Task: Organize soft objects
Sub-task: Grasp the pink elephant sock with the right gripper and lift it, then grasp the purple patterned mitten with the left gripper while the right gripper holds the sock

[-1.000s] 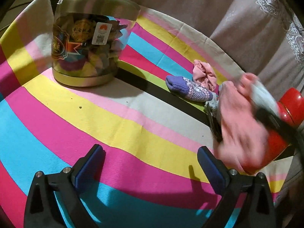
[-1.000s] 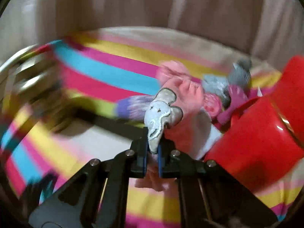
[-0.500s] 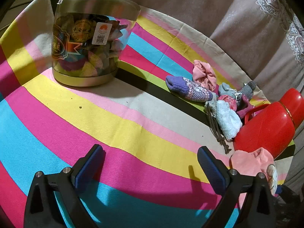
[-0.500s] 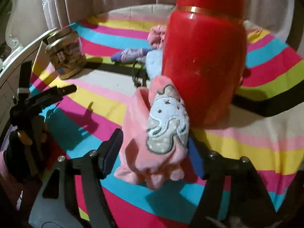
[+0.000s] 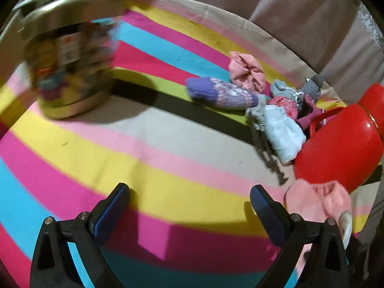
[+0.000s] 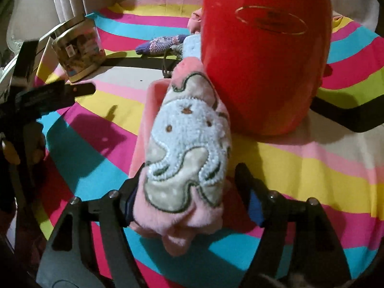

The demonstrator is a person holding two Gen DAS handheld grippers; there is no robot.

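Note:
A pink fuzzy sock with a pale blue embroidered patch (image 6: 187, 148) lies on the striped cloth against the red thermos (image 6: 261, 55). My right gripper (image 6: 189, 192) is open, its jaws wide on either side of the sock. The sock also shows at the lower right of the left wrist view (image 5: 319, 201). My left gripper (image 5: 189, 206) is open and empty above the cloth. A pile of socks lies farther back: a purple knitted one (image 5: 220, 93), a pink one (image 5: 247, 70), a light blue one (image 5: 283, 132).
A glass jar with a gold lid (image 5: 69, 60), full of coloured items, stands at the back left. The red thermos (image 5: 340, 139) stands at the right by the sock pile. A curtain hangs behind the striped tablecloth (image 5: 144, 158).
My right gripper carried the pink sock from the pile to the front of the thermos and opened, letting it go. My left gripper shifted slightly; its view is now blurred.

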